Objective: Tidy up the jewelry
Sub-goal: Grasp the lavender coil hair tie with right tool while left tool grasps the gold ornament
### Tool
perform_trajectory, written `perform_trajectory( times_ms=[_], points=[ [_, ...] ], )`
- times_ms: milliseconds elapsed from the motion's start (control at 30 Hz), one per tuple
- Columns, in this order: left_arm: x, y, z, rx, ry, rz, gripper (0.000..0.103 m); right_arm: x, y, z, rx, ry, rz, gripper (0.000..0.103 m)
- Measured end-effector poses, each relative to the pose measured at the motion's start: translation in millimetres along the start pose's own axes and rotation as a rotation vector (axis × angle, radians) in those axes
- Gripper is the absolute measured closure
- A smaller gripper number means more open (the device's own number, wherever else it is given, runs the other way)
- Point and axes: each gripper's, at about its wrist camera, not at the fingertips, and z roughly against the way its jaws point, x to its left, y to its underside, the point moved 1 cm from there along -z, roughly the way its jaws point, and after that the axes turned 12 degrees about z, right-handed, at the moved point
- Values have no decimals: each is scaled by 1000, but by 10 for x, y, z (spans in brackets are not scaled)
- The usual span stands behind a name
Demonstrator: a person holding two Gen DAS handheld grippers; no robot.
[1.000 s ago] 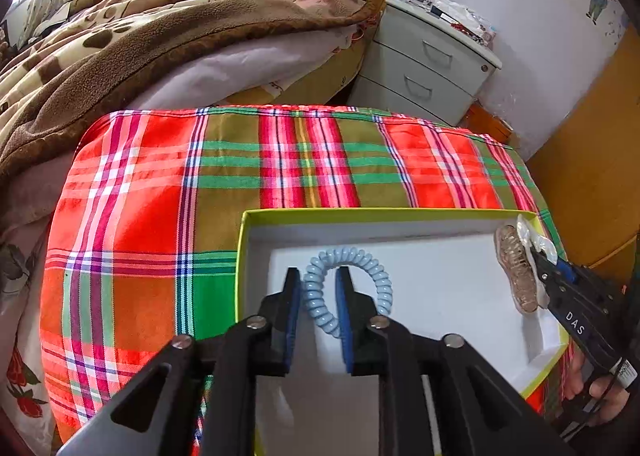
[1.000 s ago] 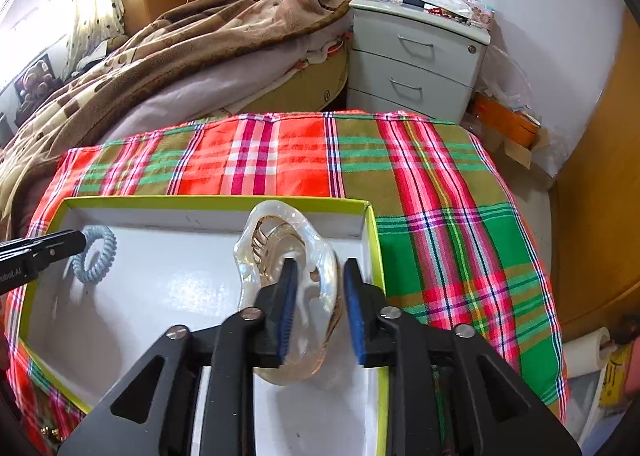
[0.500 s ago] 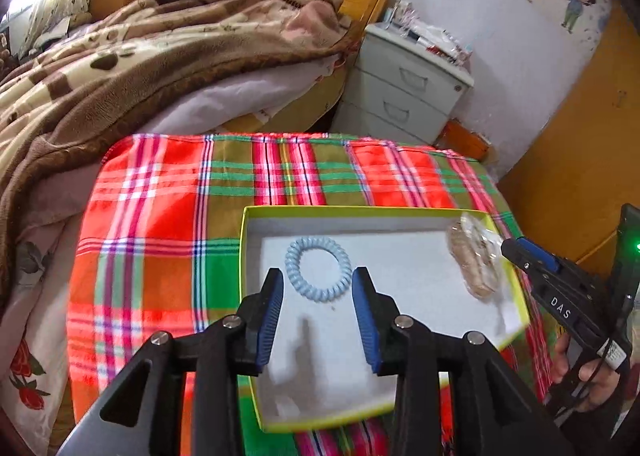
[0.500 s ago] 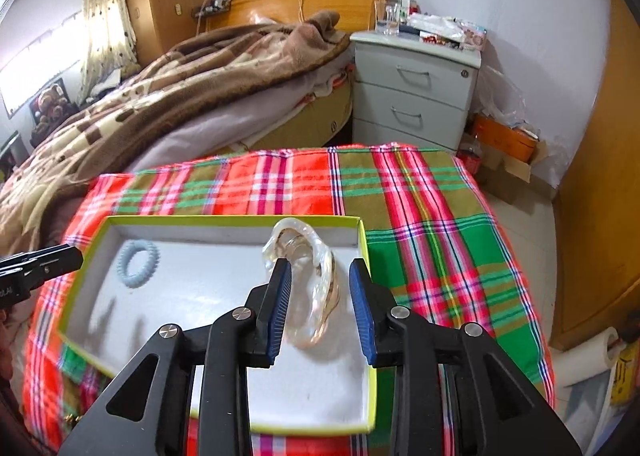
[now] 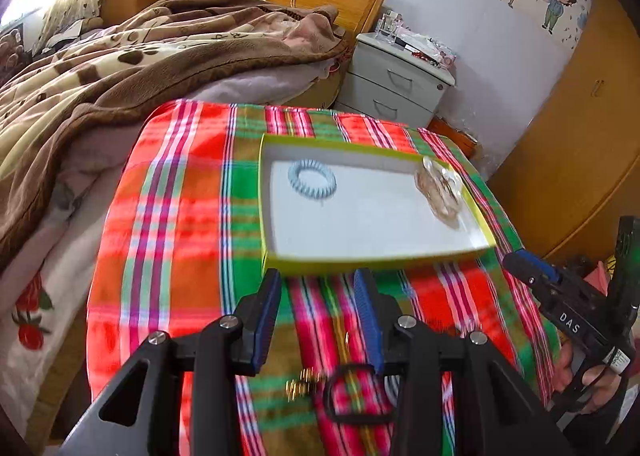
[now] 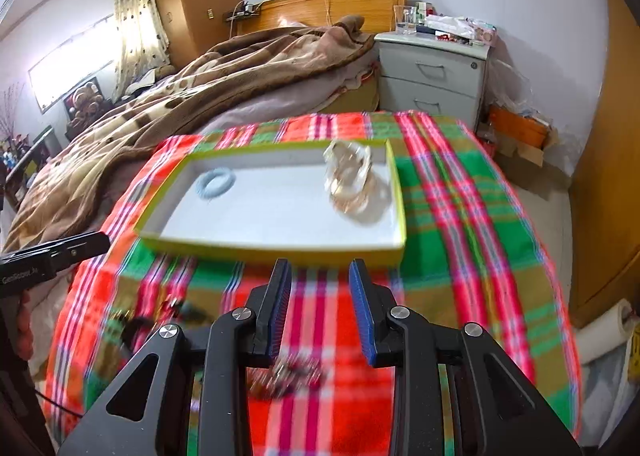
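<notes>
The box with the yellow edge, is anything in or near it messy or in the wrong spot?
Inside the box, nothing looks wrong: the blue coil band lies flat at one end and the clear bag of bangles at the other. What stands out is outside it: small jewelry pieces lie loose on the plaid cloth, too blurred to name.

We've got two fisheye cams, each looking down-forward along its own fingers at the red-and-green plaid cloth [image 5: 168, 216]. The left one sees the shallow lime-rimmed white cardboard tray [image 5: 372, 256] at 1 o'clock, the right one at 11. Both sit fairly near and share tray and cloth.
</notes>
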Motion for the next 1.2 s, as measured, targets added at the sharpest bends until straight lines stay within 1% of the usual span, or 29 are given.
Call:
perform_trajectory(
  times_ms=[100, 233, 367, 433, 533, 600, 633, 700, 833, 900, 933, 1067, 1133, 1200],
  points=[
    [44, 122, 80, -8, -5, 20, 63, 108, 170, 62, 10, -10, -6, 72],
    [71, 320, 146, -24, -14, 1, 59, 264, 379, 85, 30, -36, -7, 72],
    [140, 529, 143, -4, -24, -13, 58, 390, 529, 116, 44, -54, 4, 72],
    [188, 618, 156, -13, -27, -14, 53, 424, 589, 115, 46, -71, -15, 72],
    [297, 730, 211, -27, 13, 14, 52, 482, 652, 97, 60, -88, -26, 72],
    [352, 796, 233, -23, 26, 21, 48, 493, 679, 82, 67, -102, -40, 72],
    [368, 825, 233, -16, 21, 15, 47, 506, 685, 78, 64, -108, -48, 72],
    [384, 890, 231, -5, 10, 2, 47, 548, 692, 64, 66, -121, -61, 72],
    [438, 976, 238, 16, 46, 31, 47, 641, 682, 37, 70, -139, -58, 72],
    [464, 1015, 195, 44, 53, 33, 47, 664, 670, 7, 77, -147, -66, 72],
    [468, 1034, 199, 37, 59, 34, 47, 677, 666, -13, 81, -150, -69, 72],
    [456, 1065, 225, 46, 75, 29, 48, 696, 657, -89, 101, -138, -85, 72],
    [455, 1070, 235, 48, 70, 24, 48, 698, 647, -127, 112, -129, -92, 72],
    [461, 1062, 235, 53, 74, 38, 48, 703, 645, -145, 115, -113, -88, 72]
  ],
)
